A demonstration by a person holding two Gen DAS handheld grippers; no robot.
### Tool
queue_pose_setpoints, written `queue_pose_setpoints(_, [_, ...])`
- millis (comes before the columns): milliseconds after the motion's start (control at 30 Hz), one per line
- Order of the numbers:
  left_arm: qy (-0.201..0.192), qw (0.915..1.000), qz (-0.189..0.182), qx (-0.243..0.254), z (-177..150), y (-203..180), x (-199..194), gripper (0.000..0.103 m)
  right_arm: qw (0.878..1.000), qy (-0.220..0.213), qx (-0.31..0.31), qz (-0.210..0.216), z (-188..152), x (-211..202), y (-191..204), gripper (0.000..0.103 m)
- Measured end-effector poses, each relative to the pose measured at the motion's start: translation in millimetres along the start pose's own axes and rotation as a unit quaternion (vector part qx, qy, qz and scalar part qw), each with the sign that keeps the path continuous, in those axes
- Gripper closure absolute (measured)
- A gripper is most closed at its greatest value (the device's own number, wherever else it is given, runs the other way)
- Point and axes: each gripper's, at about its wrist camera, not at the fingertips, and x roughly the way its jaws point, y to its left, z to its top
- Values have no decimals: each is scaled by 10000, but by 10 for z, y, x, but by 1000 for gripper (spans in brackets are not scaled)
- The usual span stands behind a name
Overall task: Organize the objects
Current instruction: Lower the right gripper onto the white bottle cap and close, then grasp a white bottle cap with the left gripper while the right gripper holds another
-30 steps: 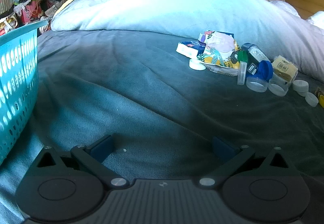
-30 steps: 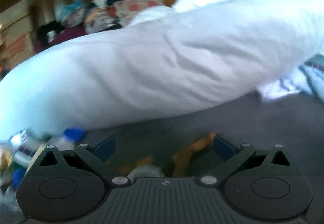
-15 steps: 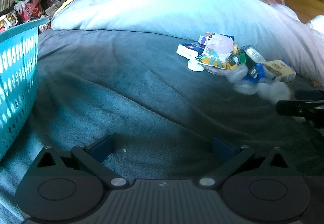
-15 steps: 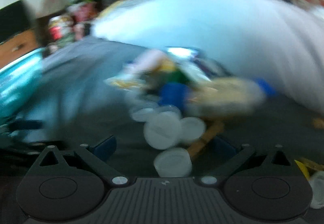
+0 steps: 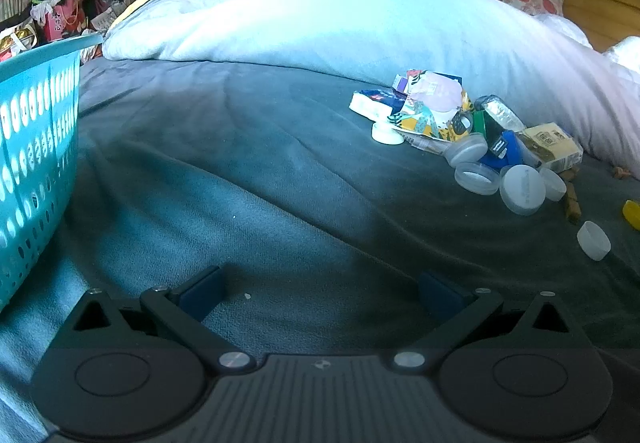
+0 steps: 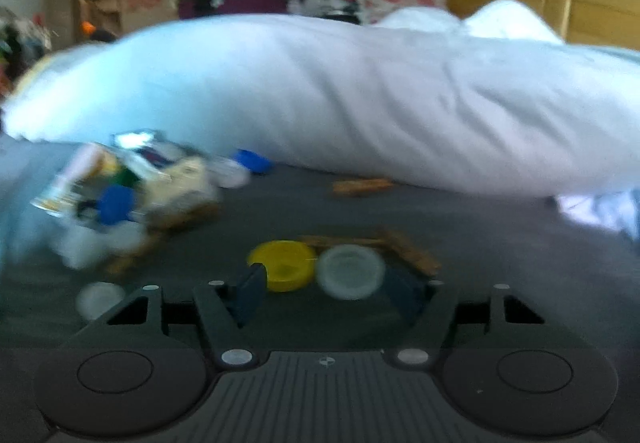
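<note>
A yellow lid [image 6: 285, 263] and a translucent white lid [image 6: 350, 271] lie side by side, touching, on the dark grey bed cover [image 5: 260, 171], just ahead of the right hand-held gripper [image 6: 326, 293]. Its jaws are closing, partly drawn in, and both lids sit at the gap between the blue pads without being pinched. Wooden clothespins [image 6: 404, 247] lie right behind the two lids, and another clothespin [image 6: 362, 186] lies farther back near the duvet.

To the left in the blurred right wrist view is the main pile [image 5: 472, 135]: crumpled printed packaging [image 5: 430, 111], a white tissue packet [image 5: 372, 103], a blue cap [image 5: 500, 153], a beige box [image 5: 552, 147], and several clear plastic lids [image 5: 478, 177] tipped against each other. One white cap [image 5: 387, 133] rests at the pile's left edge, and a loose translucent cap [image 5: 593, 240] sits apart to the right.

The turquoise laundry basket [image 5: 36, 147] stands at the far left of the left wrist view, well apart from the pile; its inside cannot be seen.

The left hand-held gripper [image 5: 320, 293] is spread wide over bare bed cover with nothing between its pads.

A puffy pale blue duvet [image 5: 360, 27] lies behind everything
</note>
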Motion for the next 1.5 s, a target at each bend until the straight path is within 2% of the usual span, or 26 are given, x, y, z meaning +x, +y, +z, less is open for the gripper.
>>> queue_pose_setpoints(100, [-1,10000,2,4,-2,-1,-2,0,9994,251,-27,-221,-10,265,-42,40])
queue_pose_setpoints(233, [3,10000,19,25,3,-7,-2,0,9994,284,-32,-197,-46,362,-100,43])
queue_pose_setpoints(267, [-3,10000,45,41,5,-18,-7,0,9994,291,-9,-180,0,424,-55,49])
queue_pose_setpoints(300, [-16,9999,96,76,7,-40,-17,1,9995,284,11,-171,26,457,-67,63])
queue_pose_setpoints(333, [-36,9998,136,137,12,-69,-34,3,9995,260,11,-170,44,437,-63,63])
queue_pose_setpoints(367, [-75,9997,118,191,14,-105,-65,12,9996,252,34,-110,50,390,-60,63])
queue_pose_setpoints(400, [-161,9995,-19,258,24,-146,-107,20,9996,247,122,-14,47,295,-78,63])
queue_pose_setpoints(467, [-404,9974,-378,460,77,-278,-210,25,9988,233,372,225,63,98,-89,63])
queue_pose_setpoints(533, [-579,9942,-638,649,182,-473,-307,24,9976,202,501,425,55,-118,-75,63])
queue_pose_setpoints(600, [-617,9889,-1061,840,288,-707,-348,22,9969,225,531,540,22,-243,-45,63])
queue_pose_setpoints(733, [-391,9805,-1524,1175,323,-1142,-221,23,9971,319,427,550,-40,-286,-47,63])
queue_pose_setpoints(800, [-206,9790,-1588,1264,284,-1269,-94,35,9973,317,417,513,-56,-259,-79,63])
queue_pose_setpoints(867, [-144,9780,-1617,1310,274,-1360,6,41,9970,342,437,537,-71,-237,-104,63])
queue_pose_setpoints(1167, [-213,9692,-1735,1736,163,-1653,66,42,9959,361,551,624,-113,-145,-199,63])
queue_pose_setpoints(1233, [-188,9697,-1719,1724,156,-1669,92,42,9958,343,549,642,-110,-143,-197,63])
queue_pose_setpoints(1267, [-187,9697,-1744,1699,159,-1664,99,48,9959,326,543,653,-108,-148,-196,63])
queue_pose_setpoints(1300, [-193,9692,-1794,1675,162,-1656,97,62,9959,302,535,659,-104,-158,-193,63])
queue_pose_setpoints(1333, [-170,9696,-1838,1608,173,-1634,92,69,9960,285,523,673,-99,-162,-189,63])
queue_pose_setpoints(1400, [-110,9725,-1865,1392,230,-1570,74,69,9962,213,499,680,-82,-185,-174,63])
queue_pose_setpoints(1500, [-243,9779,-1690,1208,376,-1430,-106,69,9969,51,391,679,-46,-262,-119,63])
